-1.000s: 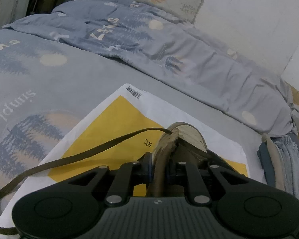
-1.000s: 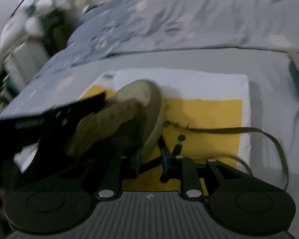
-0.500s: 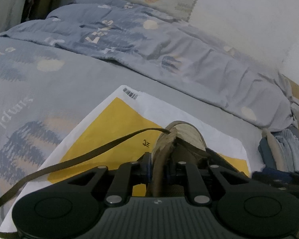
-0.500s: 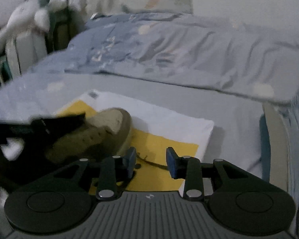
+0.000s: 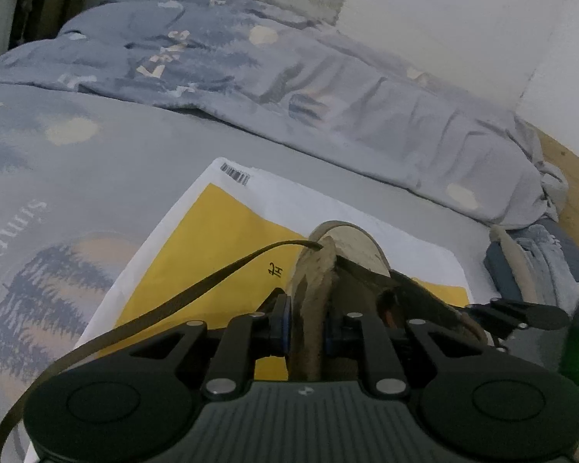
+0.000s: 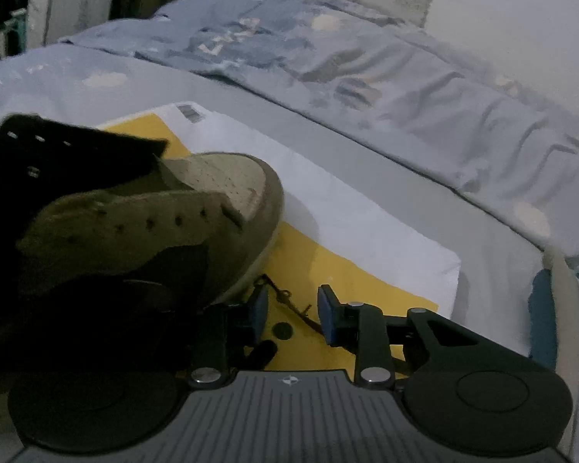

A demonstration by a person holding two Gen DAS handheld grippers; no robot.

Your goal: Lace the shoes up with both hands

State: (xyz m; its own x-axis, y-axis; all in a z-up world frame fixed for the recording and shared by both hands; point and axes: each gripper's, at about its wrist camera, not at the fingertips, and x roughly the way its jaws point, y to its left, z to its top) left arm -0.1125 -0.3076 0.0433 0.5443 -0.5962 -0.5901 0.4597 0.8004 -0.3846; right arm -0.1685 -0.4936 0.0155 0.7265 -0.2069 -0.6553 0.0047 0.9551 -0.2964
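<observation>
Left tongs (image 5: pixel 307 332) clamped on the shoe (image 6: pixel 166 223) upper's edge, steadying it on the yellow-and-white bag (image 5: pixel 197 247) on the bed (image 5: pixel 96 162). Right tongs (image 6: pixel 292 310), just closing in, stand apart around the frayed lace end (image 6: pixel 289 301) beside the sole. Best grip near the tip, then aim for the nearest eyelet. Lace's far run leaves view; threaded eyelets hard to judge.

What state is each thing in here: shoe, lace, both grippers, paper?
Shoe: on the paper, held at its tongue, most eyelets empty.
Lace: threaded at the toe end, one length trailing loose.
Lace end: frayed, lying on the paper between the right gripper's fingers, not pinched.
Left gripper: shut on the tongue.
Right gripper: open, jaws just closing.
Paper: flat on the bed.
</observation>
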